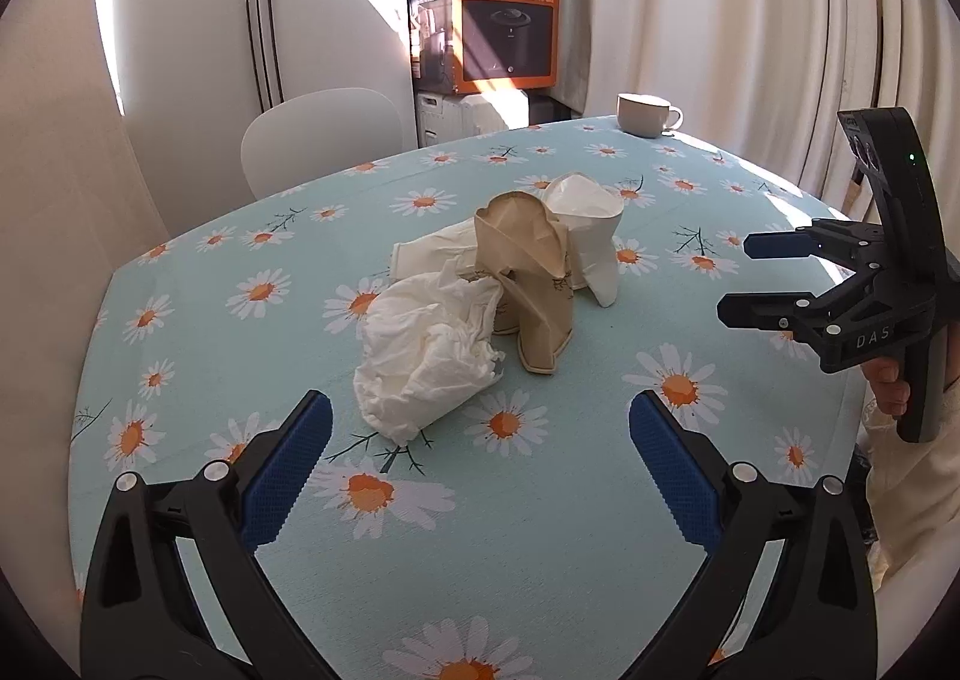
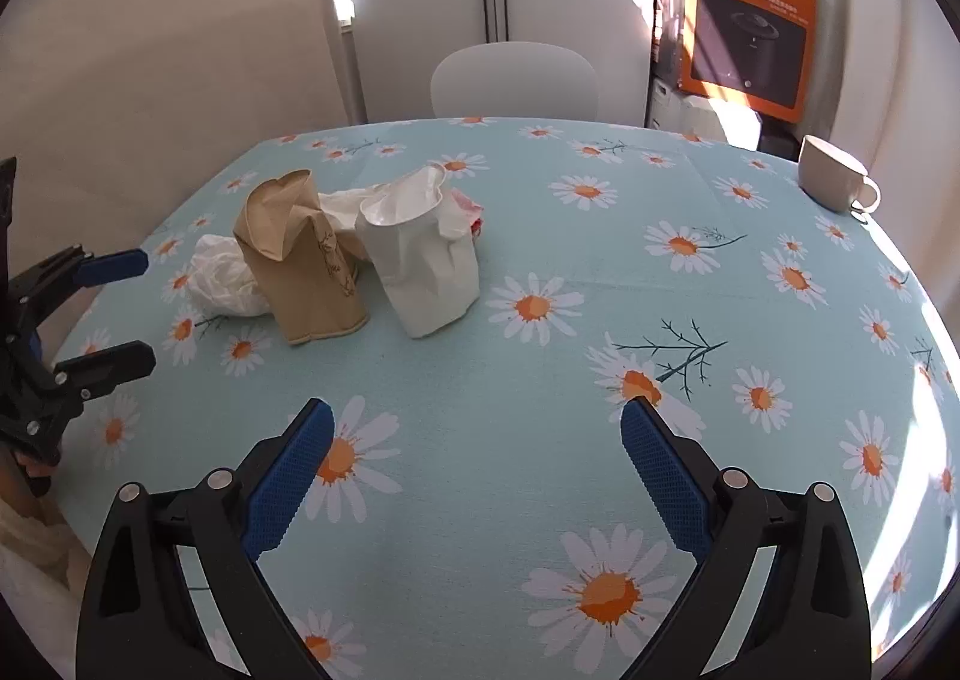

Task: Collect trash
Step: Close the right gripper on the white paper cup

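In the left wrist view, a white chair (image 1: 321,137) stands at the upper left, behind the table (image 1: 198,356) with its daisy cloth. The left gripper (image 1: 480,416) fills the bottom of the picture, its blue fingers spread wide with nothing between them. Just above it, in the middle, lies the trash: a crumpled white tissue (image 1: 426,347), a squashed brown paper cup (image 1: 531,284) touching it, and a squashed white paper cup (image 1: 591,233) behind. An orange box (image 1: 510,20) sits at the top. A white mug (image 1: 645,114) stands near the table's far edge. At the right, a hand (image 1: 888,380) holds the right gripper (image 1: 735,278), also open and empty.
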Demonstrator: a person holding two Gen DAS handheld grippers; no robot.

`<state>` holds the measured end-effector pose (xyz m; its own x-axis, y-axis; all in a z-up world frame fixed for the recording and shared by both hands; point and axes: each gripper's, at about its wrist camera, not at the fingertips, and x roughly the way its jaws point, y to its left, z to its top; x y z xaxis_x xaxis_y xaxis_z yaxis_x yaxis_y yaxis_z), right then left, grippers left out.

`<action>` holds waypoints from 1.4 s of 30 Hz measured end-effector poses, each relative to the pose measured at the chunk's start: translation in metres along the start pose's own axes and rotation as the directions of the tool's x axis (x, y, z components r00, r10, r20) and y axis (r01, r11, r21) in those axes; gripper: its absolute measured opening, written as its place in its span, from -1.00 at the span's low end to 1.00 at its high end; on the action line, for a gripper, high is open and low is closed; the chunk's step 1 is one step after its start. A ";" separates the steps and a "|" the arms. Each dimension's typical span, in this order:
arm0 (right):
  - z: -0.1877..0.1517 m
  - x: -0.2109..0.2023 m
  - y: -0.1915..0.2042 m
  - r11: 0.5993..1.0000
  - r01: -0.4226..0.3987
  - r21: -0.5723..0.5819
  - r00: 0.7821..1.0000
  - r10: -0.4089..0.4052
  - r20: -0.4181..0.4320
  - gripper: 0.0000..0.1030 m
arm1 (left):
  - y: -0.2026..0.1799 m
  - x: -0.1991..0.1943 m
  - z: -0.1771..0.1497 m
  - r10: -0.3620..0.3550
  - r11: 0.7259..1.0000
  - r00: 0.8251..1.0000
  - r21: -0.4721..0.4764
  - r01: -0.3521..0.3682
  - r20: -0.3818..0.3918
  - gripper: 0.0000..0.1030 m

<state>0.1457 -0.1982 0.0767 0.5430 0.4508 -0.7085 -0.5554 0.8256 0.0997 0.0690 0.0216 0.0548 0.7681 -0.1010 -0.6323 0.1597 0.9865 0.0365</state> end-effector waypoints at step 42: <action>0.016 0.000 -0.015 0.994 -0.059 0.094 0.991 0.046 0.126 -0.09 | 0.045 0.019 0.000 0.085 0.991 0.989 -0.096 -0.097 -0.120 0.88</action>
<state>0.1647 -0.2050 0.0864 0.5916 0.5278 -0.6094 -0.5244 0.8261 0.2064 0.0912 0.0638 0.0442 0.6987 -0.0006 -0.7154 0.0241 0.9995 0.0227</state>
